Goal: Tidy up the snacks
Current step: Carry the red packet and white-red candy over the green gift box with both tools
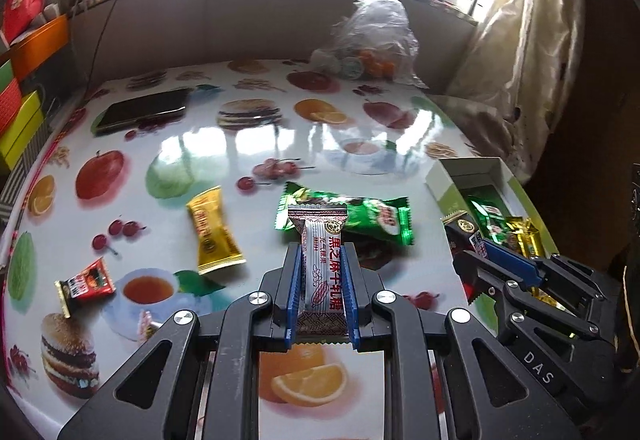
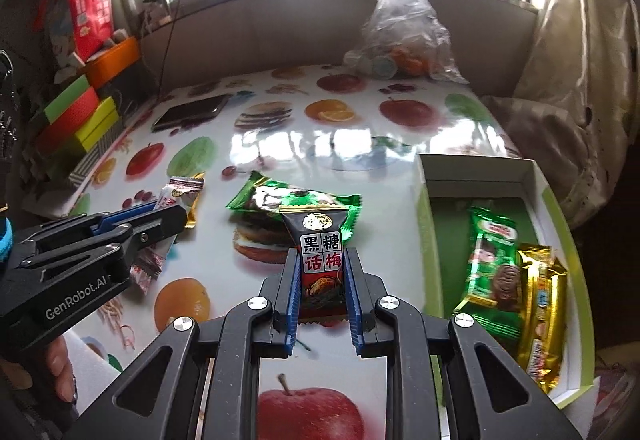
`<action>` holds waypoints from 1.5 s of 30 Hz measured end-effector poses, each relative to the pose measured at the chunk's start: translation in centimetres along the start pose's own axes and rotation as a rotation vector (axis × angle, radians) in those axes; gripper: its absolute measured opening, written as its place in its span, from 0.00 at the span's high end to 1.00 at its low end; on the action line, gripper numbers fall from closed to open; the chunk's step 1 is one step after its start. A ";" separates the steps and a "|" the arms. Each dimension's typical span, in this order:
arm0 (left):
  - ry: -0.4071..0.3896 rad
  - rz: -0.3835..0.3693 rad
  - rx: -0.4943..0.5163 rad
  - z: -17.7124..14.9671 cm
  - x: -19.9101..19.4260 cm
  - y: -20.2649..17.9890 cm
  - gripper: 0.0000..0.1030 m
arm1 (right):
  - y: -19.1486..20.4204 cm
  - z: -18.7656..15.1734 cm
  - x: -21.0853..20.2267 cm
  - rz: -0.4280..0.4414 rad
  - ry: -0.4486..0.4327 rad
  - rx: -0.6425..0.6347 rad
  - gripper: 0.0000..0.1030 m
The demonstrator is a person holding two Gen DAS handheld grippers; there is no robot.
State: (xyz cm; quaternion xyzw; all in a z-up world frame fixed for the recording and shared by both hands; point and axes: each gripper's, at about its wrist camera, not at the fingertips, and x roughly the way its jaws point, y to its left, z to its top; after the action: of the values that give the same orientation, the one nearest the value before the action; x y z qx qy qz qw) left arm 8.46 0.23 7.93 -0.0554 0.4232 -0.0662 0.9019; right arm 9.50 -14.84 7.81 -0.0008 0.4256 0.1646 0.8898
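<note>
My left gripper (image 1: 320,252) is shut on a white candy packet (image 1: 320,264) with red and black print, held above the fruit-print table (image 1: 248,147). My right gripper (image 2: 322,258) is shut on a black candy packet (image 2: 320,252), also off the table. Behind both lies a green snack packet (image 1: 368,213) (image 2: 280,197). A gold packet (image 1: 212,230) and a small red-black packet (image 1: 86,284) lie to the left. The open white-green box (image 2: 476,169) at the right holds a green packet (image 2: 494,268) and a gold packet (image 2: 540,316).
A dark phone (image 1: 142,111) lies at the back left. A clear plastic bag (image 1: 372,39) of items sits at the back edge. Coloured boxes (image 2: 76,119) are stacked beyond the table's left side. A curtain (image 1: 520,39) hangs at the right. A hand (image 2: 60,368) holds the left gripper.
</note>
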 end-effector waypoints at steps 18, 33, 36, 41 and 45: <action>0.026 -0.141 0.107 2.3 1.9 -7.1 0.81 | -5.5 -1.4 -2.9 -0.111 -0.004 0.103 0.81; 0.078 -0.248 0.169 3.6 5.4 -12.9 0.81 | -10.0 -4.1 -3.5 -0.186 0.036 0.190 0.81; 0.105 -0.251 0.174 3.5 6.7 -13.7 0.81 | -10.6 -4.6 -3.4 -0.197 0.050 0.204 0.81; 0.129 -0.261 0.188 3.2 8.1 -14.9 0.81 | -11.3 -5.3 -3.0 -0.206 0.072 0.211 0.81; 0.144 -0.256 0.198 2.8 8.8 -15.5 0.81 | -11.7 -5.7 -2.9 -0.209 0.073 0.222 0.80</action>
State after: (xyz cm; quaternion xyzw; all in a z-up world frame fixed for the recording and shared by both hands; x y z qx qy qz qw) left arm 15.11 -16.37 5.48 -0.0148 0.4676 -0.2257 0.8545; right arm 6.92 -27.54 4.79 0.0470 0.4709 0.0228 0.8806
